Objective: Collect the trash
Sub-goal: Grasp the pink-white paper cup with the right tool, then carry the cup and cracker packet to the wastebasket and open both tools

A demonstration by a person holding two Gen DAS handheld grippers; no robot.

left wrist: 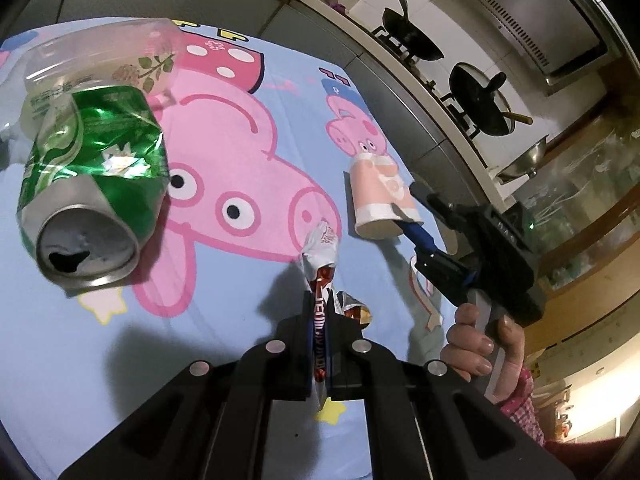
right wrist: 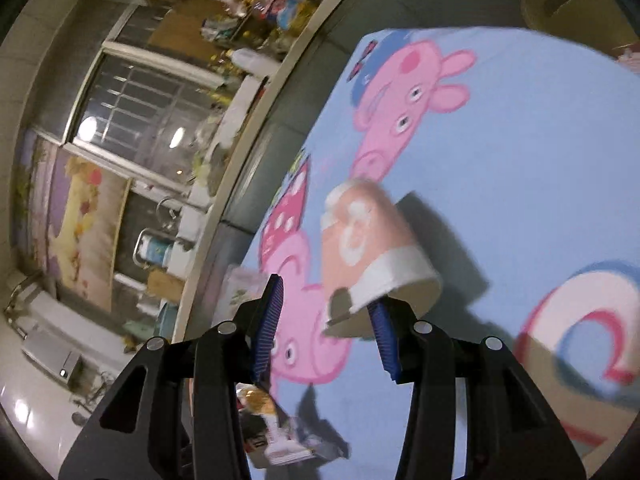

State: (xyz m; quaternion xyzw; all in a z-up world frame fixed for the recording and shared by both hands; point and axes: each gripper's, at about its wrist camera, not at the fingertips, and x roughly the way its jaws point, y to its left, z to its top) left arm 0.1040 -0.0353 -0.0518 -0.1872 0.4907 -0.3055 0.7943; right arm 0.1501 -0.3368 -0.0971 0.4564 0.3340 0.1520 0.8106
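**Left wrist view: wrapper pinched, cup at the other jaws**

From the left wrist camera we see our left gripper (left wrist: 319, 300) closed tight on a crinkled snack wrapper (left wrist: 322, 256), its foil end standing up past the black fingertips. Our right gripper (left wrist: 420, 220) is gripped by a hand (left wrist: 480, 340) with a pink checked sleeve; its jaws stand partly apart, one blue ribbed pad inside the mouth of a paper cup (left wrist: 380, 196) lying on its side.

In the right wrist view the right gripper (right wrist: 328, 320) shows the same: the cup (right wrist: 372, 248) has its rim against the right-hand pad, while the left-hand pad stands clear of it. We cannot tell if the cup is borne by that one pad.

Everything lies on a pale blue cloth (left wrist: 80, 360) printed with pink cartoon pigs. A crushed green can (left wrist: 92, 184), dented and shiny, lies near a clear plastic bottle (left wrist: 100, 56) just behind it. Beyond the cloth we see a kitchen counter with dark woks on a stove (left wrist: 440, 68) and a steel hood above.
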